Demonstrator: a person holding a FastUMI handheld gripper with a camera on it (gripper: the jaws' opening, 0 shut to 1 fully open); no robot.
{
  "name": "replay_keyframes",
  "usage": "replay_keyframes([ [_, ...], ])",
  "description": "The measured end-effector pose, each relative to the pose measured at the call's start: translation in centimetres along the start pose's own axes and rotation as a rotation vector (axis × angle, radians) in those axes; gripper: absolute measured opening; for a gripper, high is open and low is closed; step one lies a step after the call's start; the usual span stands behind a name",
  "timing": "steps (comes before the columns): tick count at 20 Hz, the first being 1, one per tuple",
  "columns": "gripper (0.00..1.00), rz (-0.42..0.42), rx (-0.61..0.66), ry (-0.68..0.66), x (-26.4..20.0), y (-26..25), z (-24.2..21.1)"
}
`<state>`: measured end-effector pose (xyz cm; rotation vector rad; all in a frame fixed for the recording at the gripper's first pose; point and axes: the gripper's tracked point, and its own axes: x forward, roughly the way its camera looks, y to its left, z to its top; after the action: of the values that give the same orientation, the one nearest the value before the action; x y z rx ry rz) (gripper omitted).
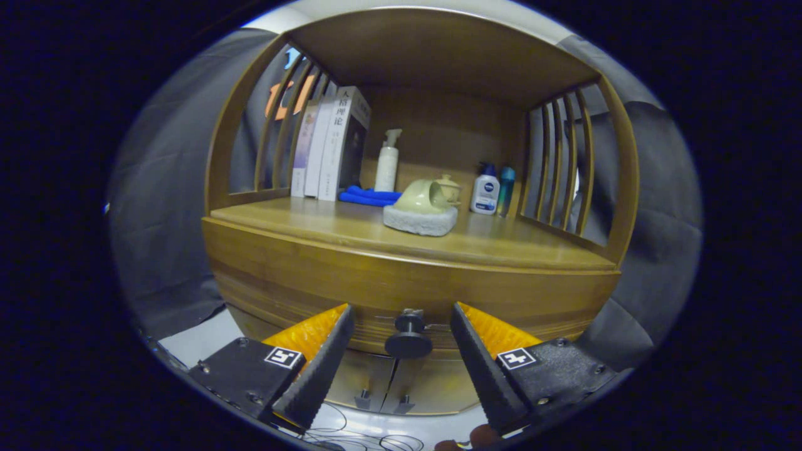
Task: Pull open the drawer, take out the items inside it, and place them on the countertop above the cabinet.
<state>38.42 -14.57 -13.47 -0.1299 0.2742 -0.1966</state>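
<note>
A wooden cabinet faces me, its drawer front (401, 294) closed below the countertop (351, 228). A dark round knob (408, 341) sticks out from the middle of the drawer front. My gripper (401, 316) is open, and the knob sits between its two fingers with a gap on each side. Neither finger touches the knob. The drawer's inside is hidden.
On the countertop stand upright books (329, 147), a blue cloth (368, 196), a white spray bottle (387, 164), a pale green teapot piece on a grey stone block (421, 219), and two small bottles (492, 190). Slatted side rails and a wooden roof enclose the shelf. Lower cabinet doors (391, 382) sit beneath the drawer.
</note>
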Motion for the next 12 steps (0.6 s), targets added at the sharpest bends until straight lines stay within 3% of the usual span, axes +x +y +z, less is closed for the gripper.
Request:
replay_keyframes([
  [5,0.98,0.051,0.074,-0.003,-5.0,0.0,1.0],
  [12,0.99,0.105,0.065,-0.095,-13.2,-0.7,5.0],
])
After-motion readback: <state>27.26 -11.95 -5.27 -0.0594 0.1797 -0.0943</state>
